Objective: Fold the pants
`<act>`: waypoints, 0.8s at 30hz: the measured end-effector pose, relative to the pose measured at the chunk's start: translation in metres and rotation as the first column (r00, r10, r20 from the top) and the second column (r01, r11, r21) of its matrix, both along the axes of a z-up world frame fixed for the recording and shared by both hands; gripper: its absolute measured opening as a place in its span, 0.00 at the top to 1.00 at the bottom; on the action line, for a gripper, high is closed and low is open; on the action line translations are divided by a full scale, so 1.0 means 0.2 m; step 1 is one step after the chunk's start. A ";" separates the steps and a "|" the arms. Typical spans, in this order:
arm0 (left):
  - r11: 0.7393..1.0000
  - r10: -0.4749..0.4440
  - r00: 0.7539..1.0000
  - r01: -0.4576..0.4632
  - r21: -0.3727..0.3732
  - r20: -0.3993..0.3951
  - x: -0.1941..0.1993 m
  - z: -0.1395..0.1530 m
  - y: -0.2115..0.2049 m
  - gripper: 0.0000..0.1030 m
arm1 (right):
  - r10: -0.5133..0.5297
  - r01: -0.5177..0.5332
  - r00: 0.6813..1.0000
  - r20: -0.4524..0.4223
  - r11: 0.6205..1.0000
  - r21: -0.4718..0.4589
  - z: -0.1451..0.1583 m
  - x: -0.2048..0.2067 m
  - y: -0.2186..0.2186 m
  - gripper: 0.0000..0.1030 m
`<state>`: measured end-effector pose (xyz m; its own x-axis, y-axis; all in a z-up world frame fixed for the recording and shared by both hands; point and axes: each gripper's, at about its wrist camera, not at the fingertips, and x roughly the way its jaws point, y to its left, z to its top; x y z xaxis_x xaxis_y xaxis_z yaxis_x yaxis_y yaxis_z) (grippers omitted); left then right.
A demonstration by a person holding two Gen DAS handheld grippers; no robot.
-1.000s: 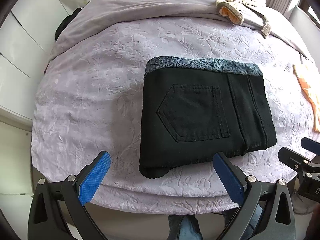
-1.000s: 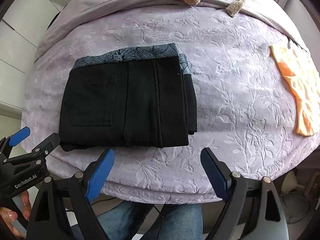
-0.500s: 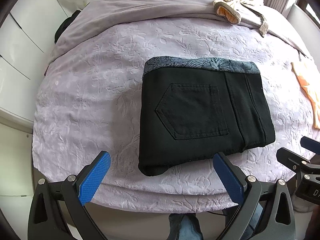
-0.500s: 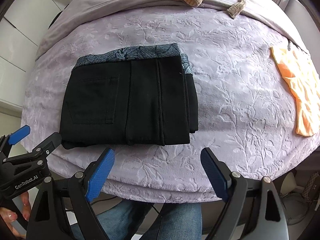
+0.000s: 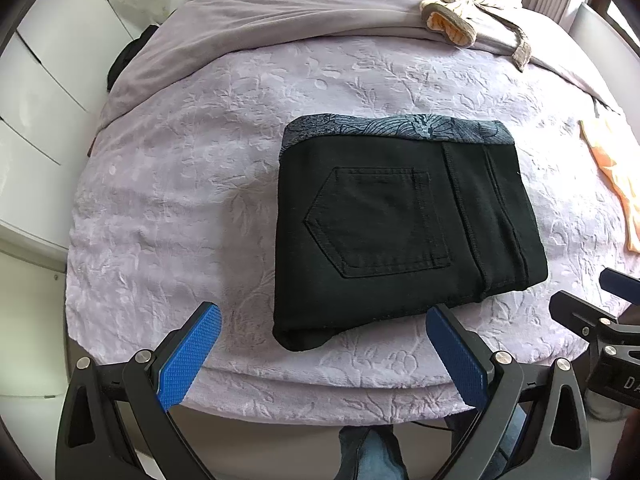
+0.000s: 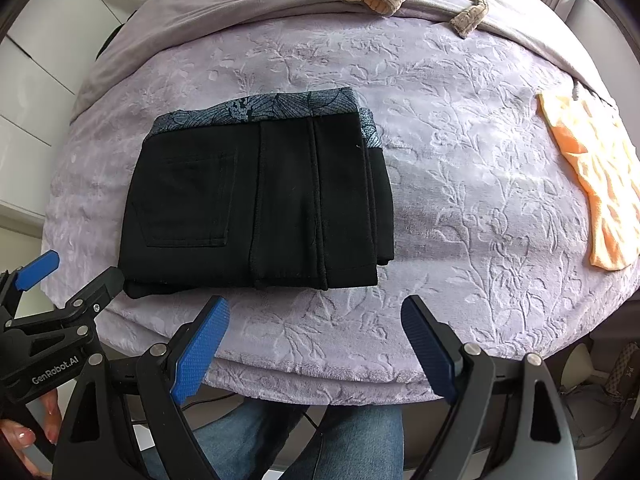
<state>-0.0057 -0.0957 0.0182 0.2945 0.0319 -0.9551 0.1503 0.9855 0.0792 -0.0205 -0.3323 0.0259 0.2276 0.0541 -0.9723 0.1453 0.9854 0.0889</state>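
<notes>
The black pants (image 5: 400,232) lie folded into a compact rectangle on the lilac bedspread (image 5: 180,200), back pocket up, patterned grey waistband at the far edge. They also show in the right wrist view (image 6: 256,204). My left gripper (image 5: 322,320) is open and empty, held just short of the pants' near edge. My right gripper (image 6: 314,316) is open and empty, near the bed's front edge, to the right of the pants' near corner. Neither gripper touches the pants.
An orange garment (image 6: 596,184) lies at the bed's right edge. A striped beige garment (image 5: 460,12) is heaped at the far side on a plain lilac blanket (image 5: 280,20). White cabinets (image 5: 36,92) stand on the left. The person's jeans-clad legs (image 6: 320,440) are below.
Both grippers have drawn back slightly, so the pants sit a little higher in each view. The pants have not moved. Both grippers stay open.
</notes>
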 end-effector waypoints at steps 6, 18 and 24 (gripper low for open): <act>1.000 -0.001 1.000 0.001 -0.004 -0.009 0.00 -0.01 0.00 0.00 | 0.006 -0.006 1.000 -0.002 1.000 0.001 0.00 0.01 0.00 0.13; 1.000 -0.017 1.000 0.016 -0.015 -0.017 0.01 -0.02 -0.01 0.00 | 0.008 -0.008 1.000 -0.009 1.000 0.003 -0.02 0.01 0.02 0.13; 1.000 -0.016 1.000 0.016 -0.011 -0.018 0.01 -0.02 -0.02 0.00 | 0.009 -0.009 1.000 -0.012 1.000 -0.002 -0.02 0.01 0.02 0.13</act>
